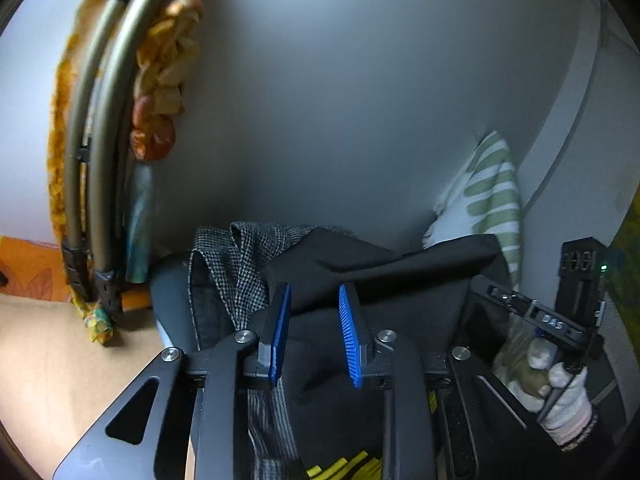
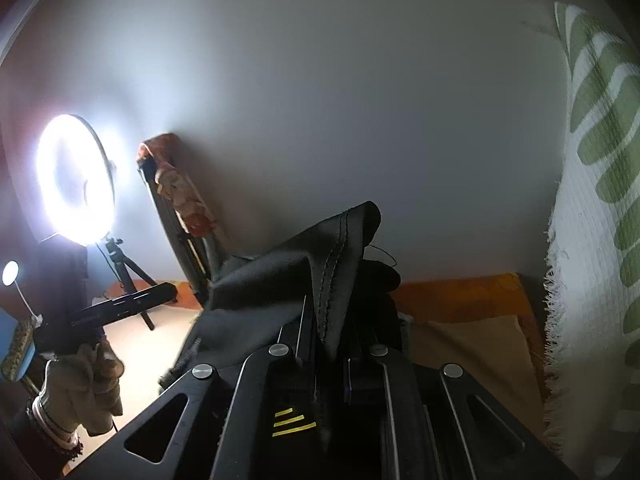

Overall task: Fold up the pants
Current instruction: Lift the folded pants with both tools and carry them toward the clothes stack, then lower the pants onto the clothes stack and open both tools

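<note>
The black pants [image 1: 360, 264] lie bunched in front of my left gripper [image 1: 314, 312], whose blue pads [image 1: 280, 324] stand apart over the cloth, open. A grey houndstooth garment [image 1: 236, 268] lies partly under the pants on the left. In the right wrist view my right gripper [image 2: 332, 320] is shut on a stitched edge of the black pants [image 2: 340, 256], lifted and standing up between its fingers. The right gripper also shows at the right of the left wrist view [image 1: 560, 320], held by a gloved hand [image 1: 560, 392].
A folded frame with orange cloth [image 1: 100, 140] leans on the grey wall at left. A green-and-white striped cloth [image 1: 492, 196] hangs at right, large in the right wrist view [image 2: 596, 200]. A ring light [image 2: 74, 180] on a tripod shines at left. A tan surface [image 1: 60, 360] lies below.
</note>
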Tool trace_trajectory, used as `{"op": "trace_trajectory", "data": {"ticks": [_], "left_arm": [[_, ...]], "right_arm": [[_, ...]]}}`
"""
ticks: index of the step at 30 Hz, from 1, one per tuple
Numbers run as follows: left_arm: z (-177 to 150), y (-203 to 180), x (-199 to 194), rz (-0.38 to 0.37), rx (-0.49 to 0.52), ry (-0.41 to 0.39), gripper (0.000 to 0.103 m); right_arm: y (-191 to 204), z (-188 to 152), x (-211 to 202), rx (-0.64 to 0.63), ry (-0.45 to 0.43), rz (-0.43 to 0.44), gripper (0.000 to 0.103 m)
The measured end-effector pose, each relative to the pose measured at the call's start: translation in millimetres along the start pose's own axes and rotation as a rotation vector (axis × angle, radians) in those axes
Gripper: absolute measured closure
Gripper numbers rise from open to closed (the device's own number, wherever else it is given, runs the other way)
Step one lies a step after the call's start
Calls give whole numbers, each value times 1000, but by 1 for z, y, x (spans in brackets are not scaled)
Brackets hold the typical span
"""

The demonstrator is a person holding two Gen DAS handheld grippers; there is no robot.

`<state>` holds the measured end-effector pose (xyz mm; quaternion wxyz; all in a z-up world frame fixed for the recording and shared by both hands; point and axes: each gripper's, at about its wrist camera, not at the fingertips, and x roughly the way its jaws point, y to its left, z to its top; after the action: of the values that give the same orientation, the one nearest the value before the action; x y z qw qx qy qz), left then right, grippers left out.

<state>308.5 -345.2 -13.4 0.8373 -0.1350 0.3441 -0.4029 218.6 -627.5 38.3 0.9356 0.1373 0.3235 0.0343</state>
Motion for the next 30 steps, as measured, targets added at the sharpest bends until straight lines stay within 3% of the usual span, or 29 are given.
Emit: {"op": "trace_trajectory", "data": {"ticks": [2, 5, 10, 11, 12, 16, 21, 30], "left_arm": [[0, -3, 10, -5, 12, 11, 79], [3, -10, 28, 43, 64, 28, 66], [3, -9, 55, 50, 53, 49, 67], [2, -11, 58, 57, 58, 50, 74], [2, -11, 61, 63, 60, 47, 88], [-2, -21, 59, 59, 102, 33, 95], [-5, -31, 19, 11, 80, -63, 96], [11, -53, -77, -21, 123, -237, 96]], "right_arm": [[-2, -3, 2, -3, 7, -2, 96], [-11, -9, 8, 3, 16, -1, 96], [-16, -13, 19, 3, 35, -10, 96], [-18, -14, 21, 6, 37, -10, 96], [-21, -16, 24, 9, 37, -10, 96], [-22, -20, 24, 15, 36, -10, 96], [-13, -24, -1, 9, 3, 1, 96], [32, -3, -67, -57, -77, 119, 96]]}}
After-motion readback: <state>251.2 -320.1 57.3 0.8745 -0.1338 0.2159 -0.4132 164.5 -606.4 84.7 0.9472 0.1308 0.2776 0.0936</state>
